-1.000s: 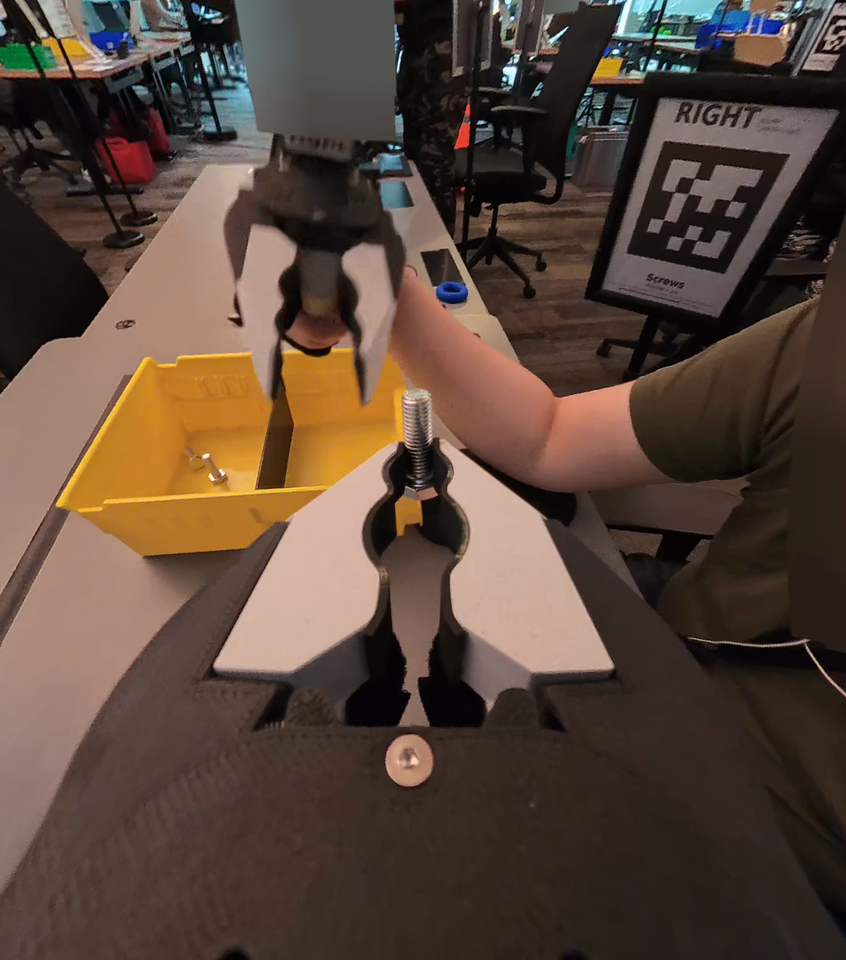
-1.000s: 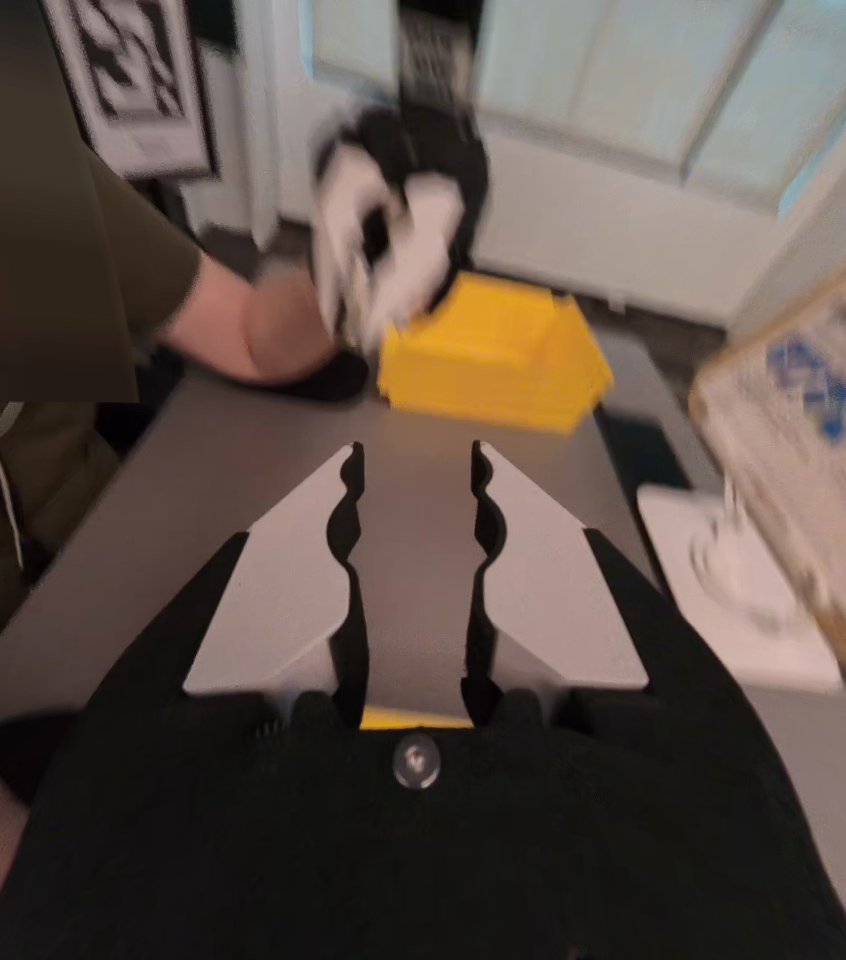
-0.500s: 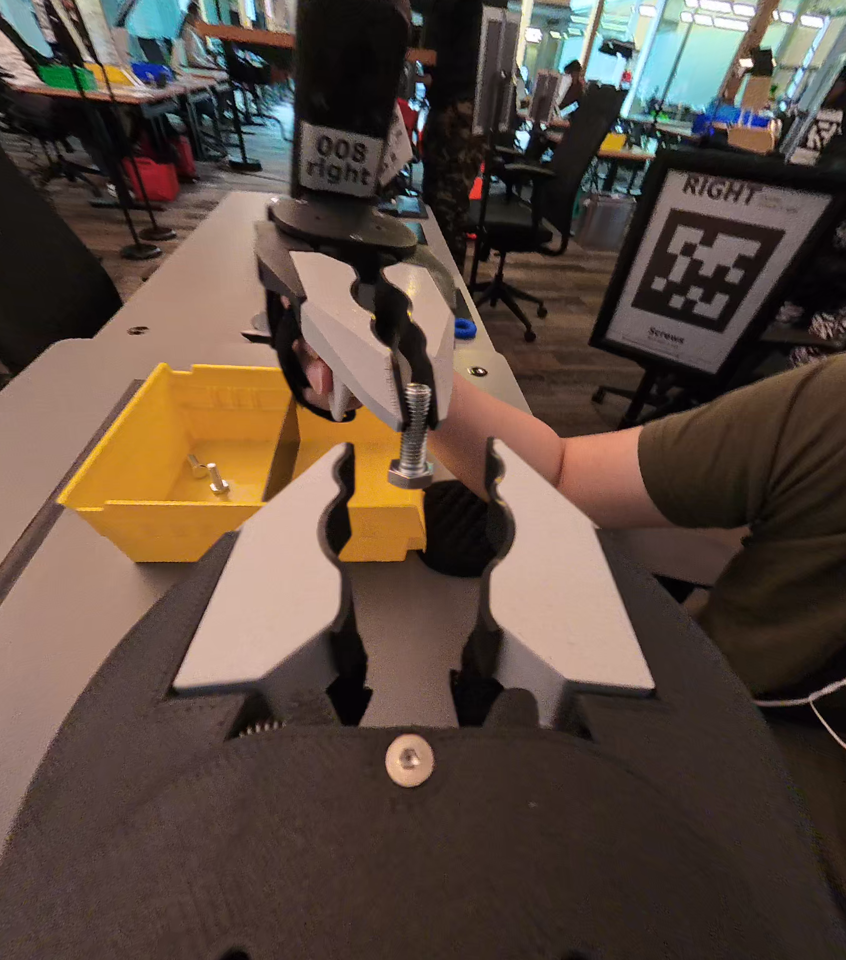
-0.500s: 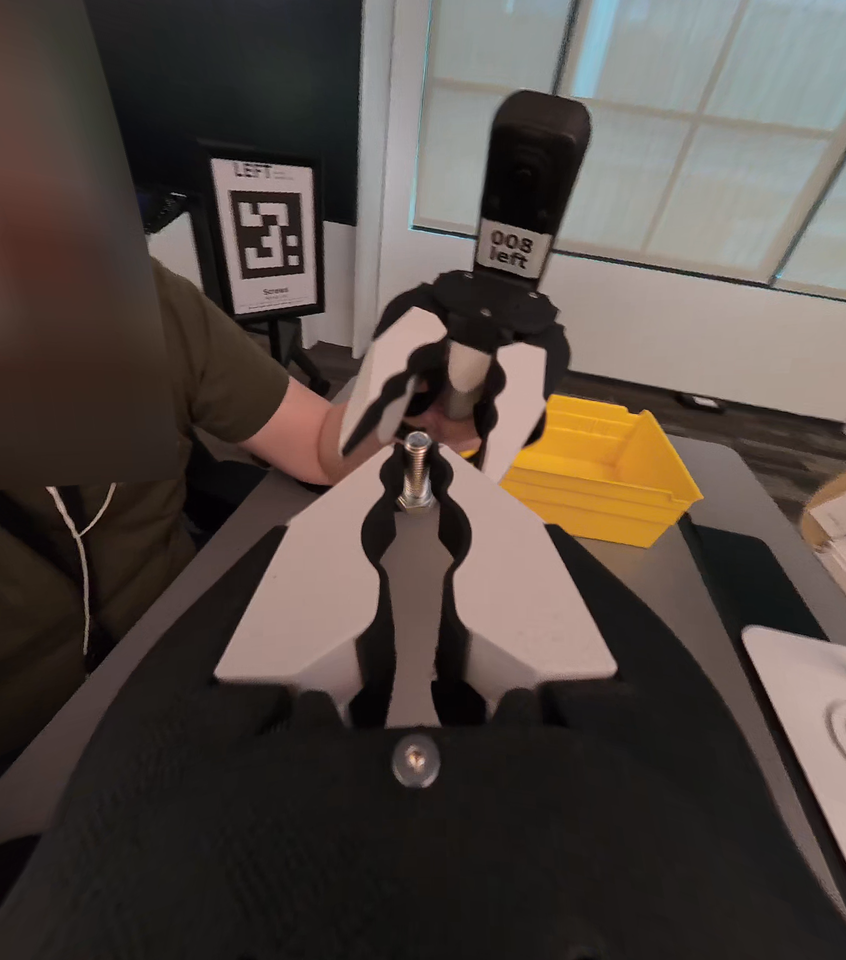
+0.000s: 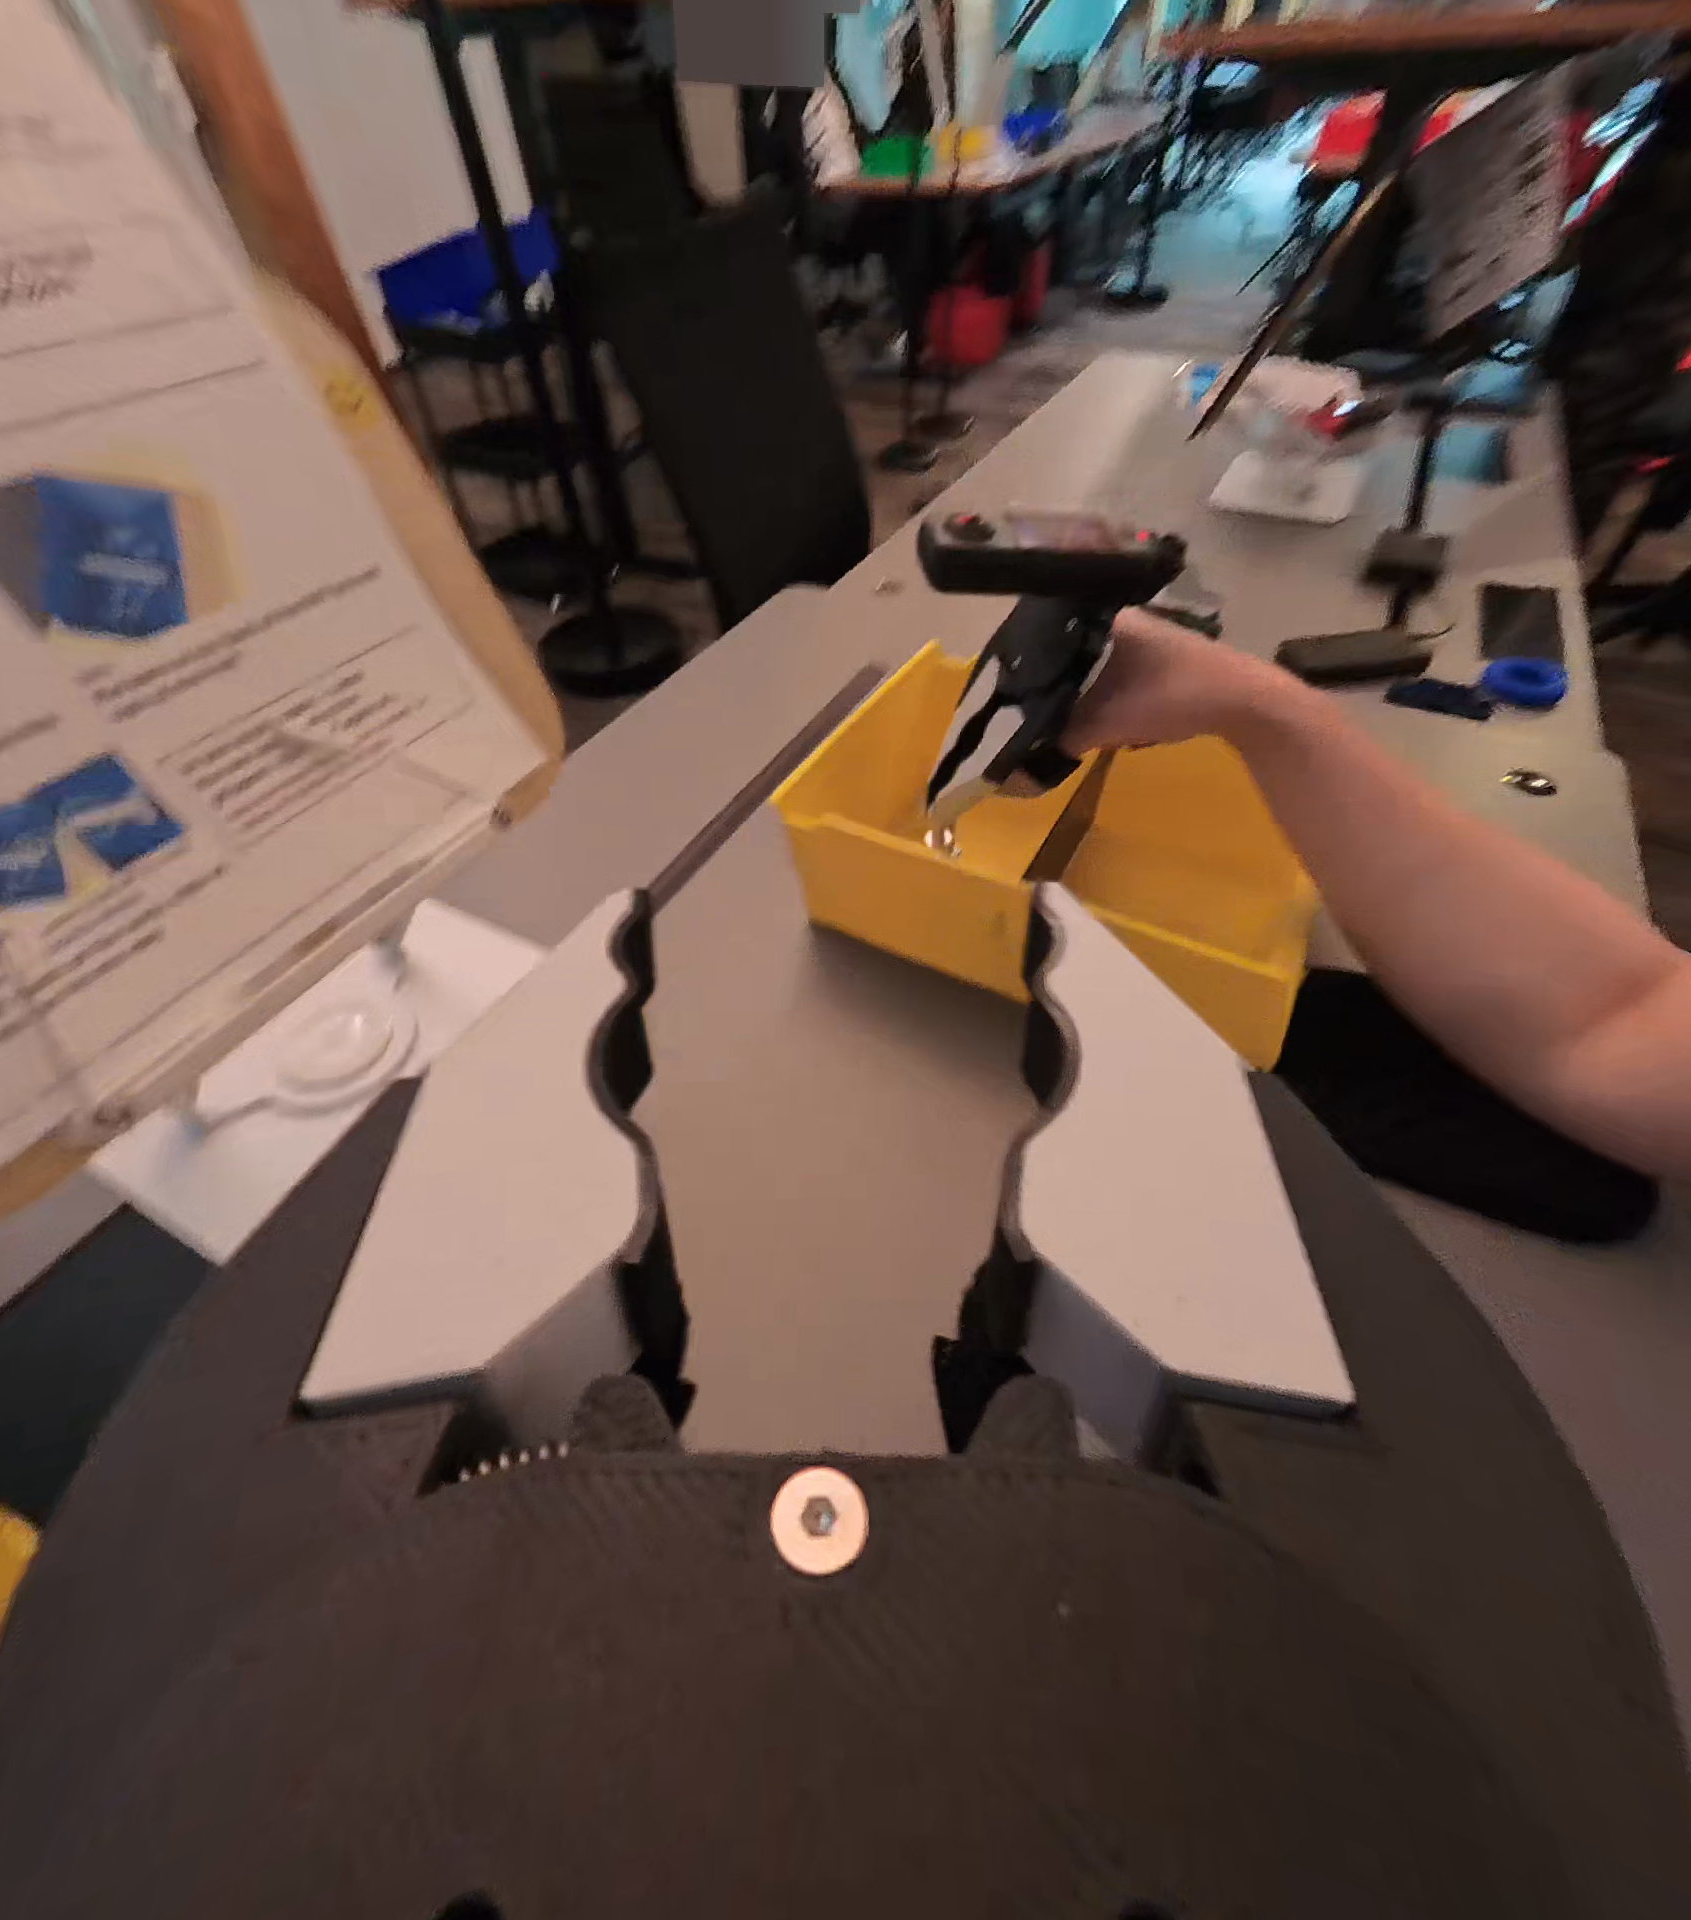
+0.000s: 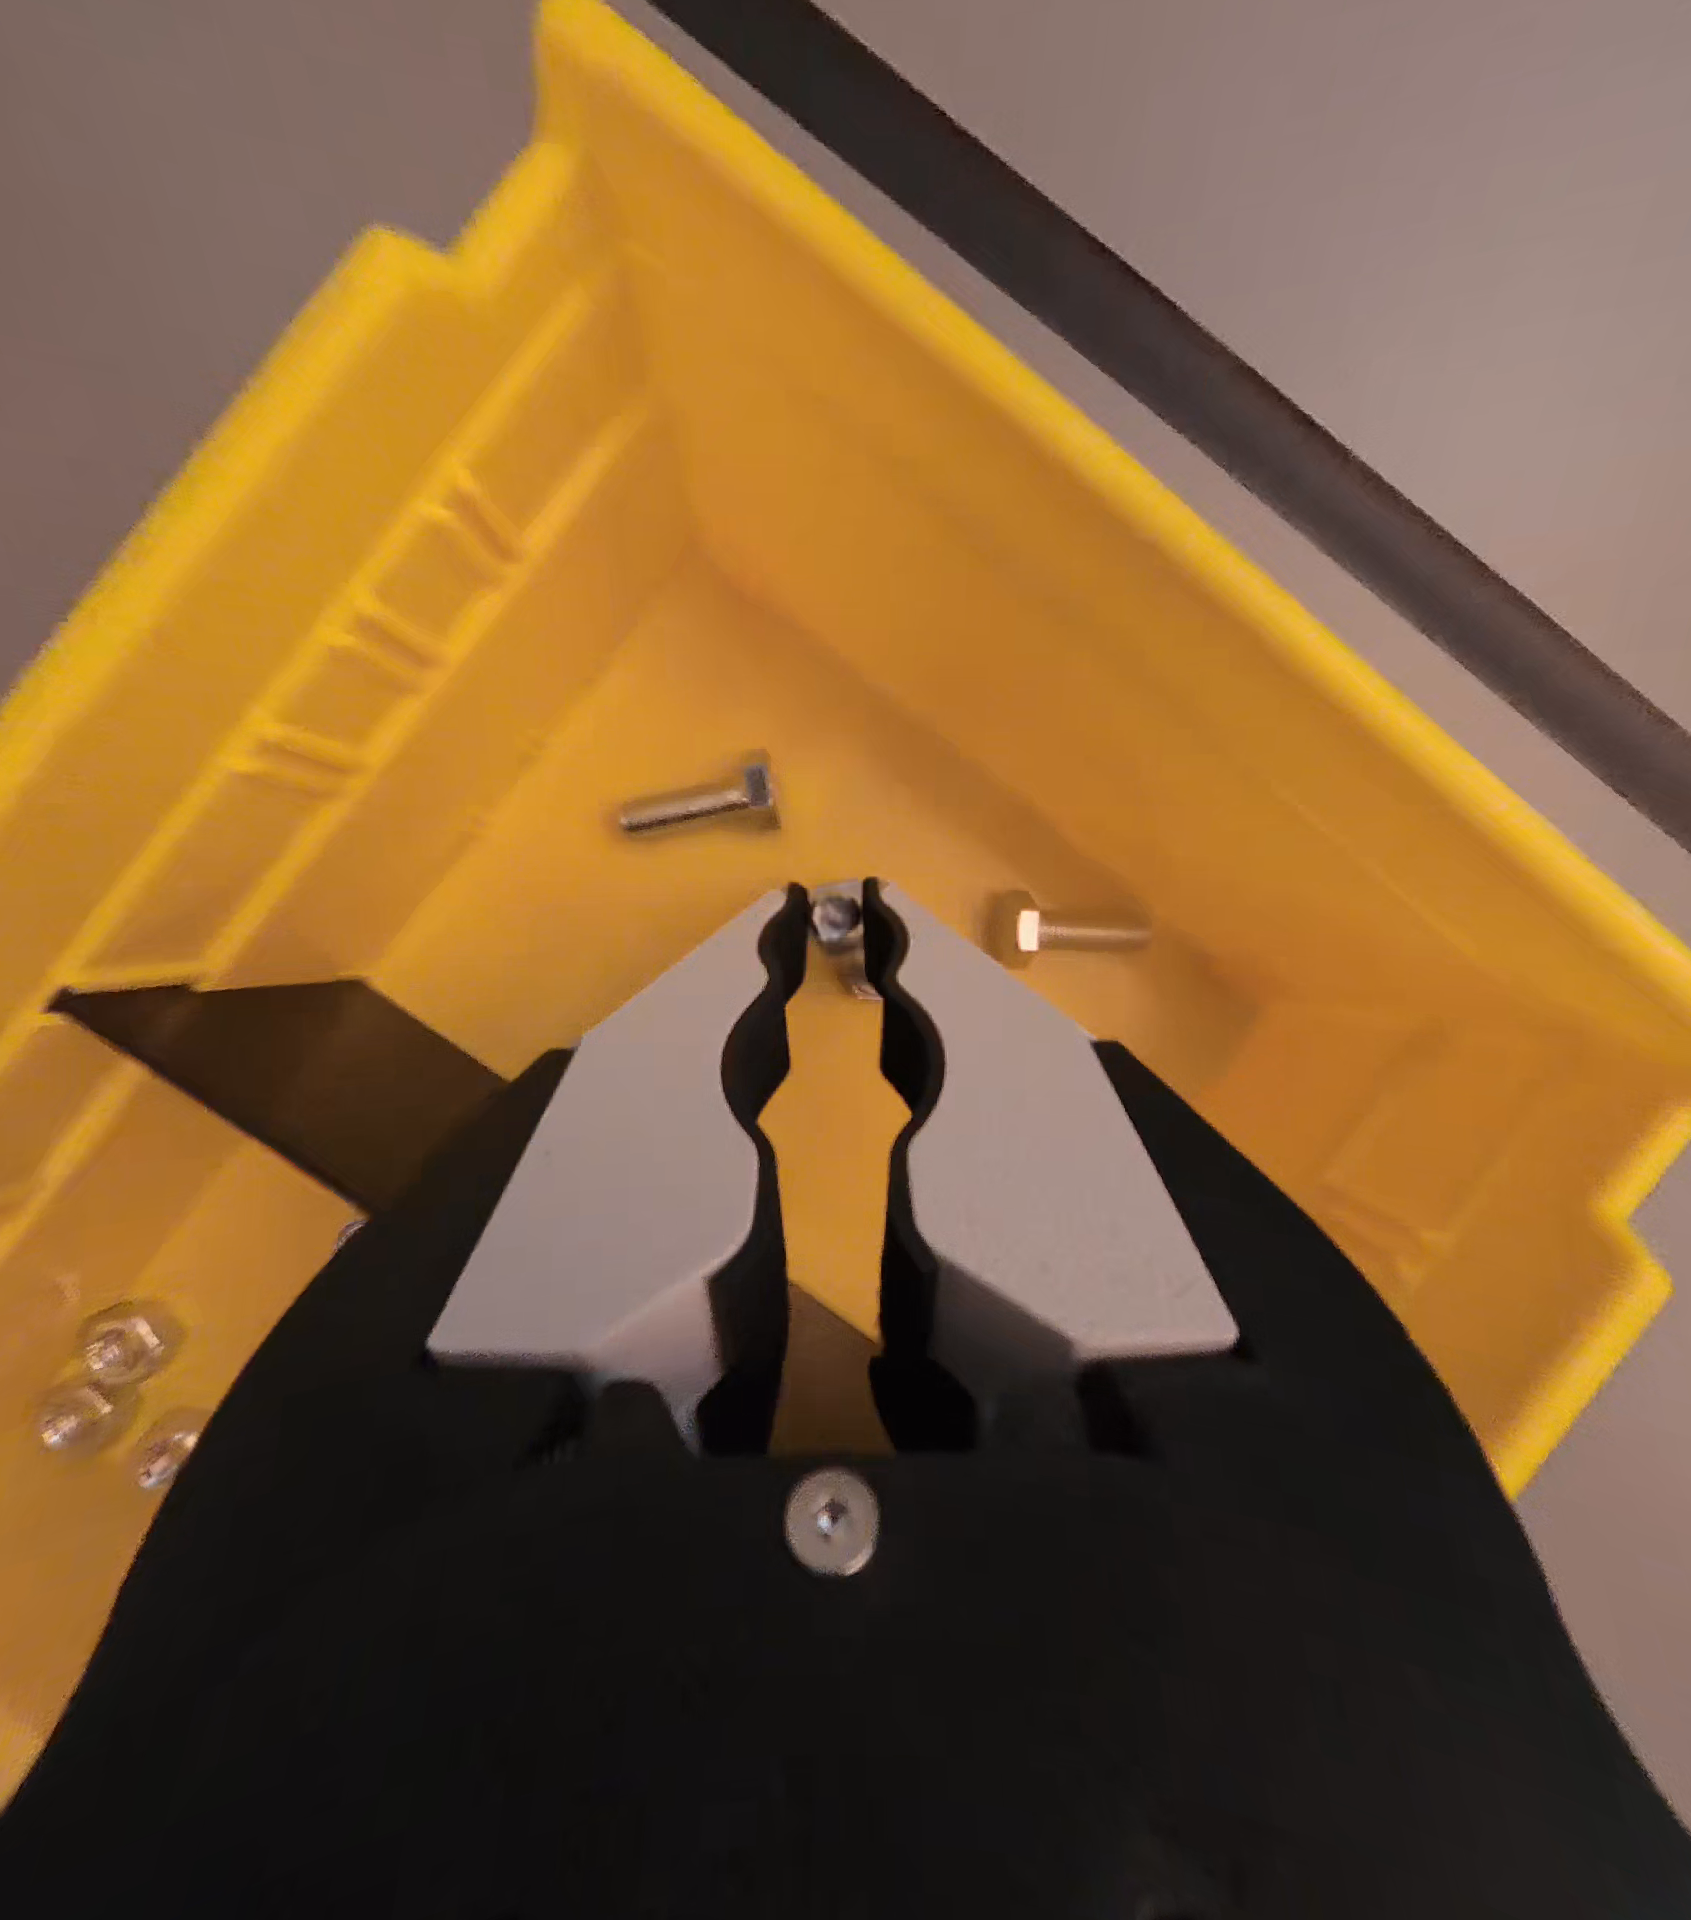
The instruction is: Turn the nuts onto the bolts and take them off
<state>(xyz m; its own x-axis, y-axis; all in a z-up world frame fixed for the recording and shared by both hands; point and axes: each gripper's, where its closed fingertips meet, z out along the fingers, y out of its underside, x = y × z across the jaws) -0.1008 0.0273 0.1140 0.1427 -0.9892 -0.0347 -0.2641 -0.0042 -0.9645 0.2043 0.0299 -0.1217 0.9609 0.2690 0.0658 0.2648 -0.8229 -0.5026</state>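
text: none legible | printed sheet [image 5: 124, 644]: writing blurred, unreadable

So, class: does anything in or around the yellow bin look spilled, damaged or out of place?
Nothing stands out. Two loose bolts lie in one compartment of the yellow bin, three nuts in the other.

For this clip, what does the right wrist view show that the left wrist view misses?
Only the right wrist view: two loose bolts on the bin floor, three nuts beyond the black divider, and a bolt gripped at the jaw tips.
Only the left wrist view: the open, empty left gripper, a tilted poster board, and the person's forearm.
Both: the yellow bin and the right gripper reaching into it.
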